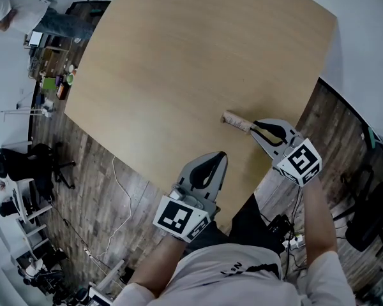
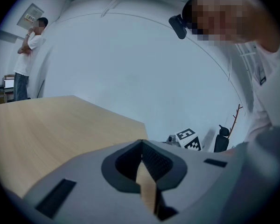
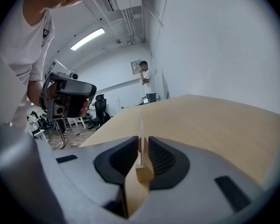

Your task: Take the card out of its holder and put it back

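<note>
Table (image 1: 179,62): one holder (image 1: 236,121), one card (image 3: 141,129), two grippers (image 1: 223,155) (image 1: 255,125).

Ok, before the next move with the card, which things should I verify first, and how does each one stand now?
1. Card sits between the right gripper's jaws: ok.
2. Those jaws grip the card firmly: cannot tell; a thin gap seems to show on one side.
3. Card is seated in the wooden holder: cannot tell; the view is edge-on.
4. Left gripper steadies the holder: not ok; it is shut, empty, and apart from the holder.
5. Work happens over the wooden table, not past its edge: ok.
</note>
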The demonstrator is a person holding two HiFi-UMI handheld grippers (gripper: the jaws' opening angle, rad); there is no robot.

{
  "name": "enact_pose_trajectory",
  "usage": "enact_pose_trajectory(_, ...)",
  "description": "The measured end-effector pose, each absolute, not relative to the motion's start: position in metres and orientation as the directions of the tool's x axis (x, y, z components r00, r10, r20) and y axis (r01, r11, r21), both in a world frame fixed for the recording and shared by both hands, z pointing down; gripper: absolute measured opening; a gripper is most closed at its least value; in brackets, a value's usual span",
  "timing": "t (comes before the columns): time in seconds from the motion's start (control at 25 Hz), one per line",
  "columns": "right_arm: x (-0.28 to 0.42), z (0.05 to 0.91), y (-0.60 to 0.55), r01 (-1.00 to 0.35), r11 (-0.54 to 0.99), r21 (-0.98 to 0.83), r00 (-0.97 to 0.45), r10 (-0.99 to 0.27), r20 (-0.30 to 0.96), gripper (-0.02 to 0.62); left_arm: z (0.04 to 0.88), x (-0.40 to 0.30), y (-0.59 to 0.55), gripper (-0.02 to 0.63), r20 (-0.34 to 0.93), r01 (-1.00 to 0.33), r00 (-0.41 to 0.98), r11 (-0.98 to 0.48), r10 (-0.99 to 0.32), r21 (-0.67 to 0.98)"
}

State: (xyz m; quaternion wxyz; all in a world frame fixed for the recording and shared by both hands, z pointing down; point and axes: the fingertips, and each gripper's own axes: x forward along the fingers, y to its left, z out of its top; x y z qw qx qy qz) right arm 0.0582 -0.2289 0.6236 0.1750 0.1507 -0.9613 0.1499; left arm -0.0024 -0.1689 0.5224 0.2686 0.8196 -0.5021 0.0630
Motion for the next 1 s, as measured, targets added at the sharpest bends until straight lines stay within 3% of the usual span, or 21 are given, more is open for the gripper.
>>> enact_pose_trajectory(0.32, 0.074, 0.585, -0.216, -0.503, 0.843, -0.189, -0.822, -0.401, 0.404, 0.061, 0.499, -0.003, -0.152, 0.013, 0.333, -0.831, 0.536, -0.416, -0.776, 0.369)
enact_pose_trajectory(1.0, 0.056, 0.452, -0.122, -0.76, 0.627, -0.172, -0.647, -0.704, 0.294, 0.026, 0.426, -0.016, -0.09, 0.013, 0.267, -0.751, 0.657, -0.577, -0.705, 0.322)
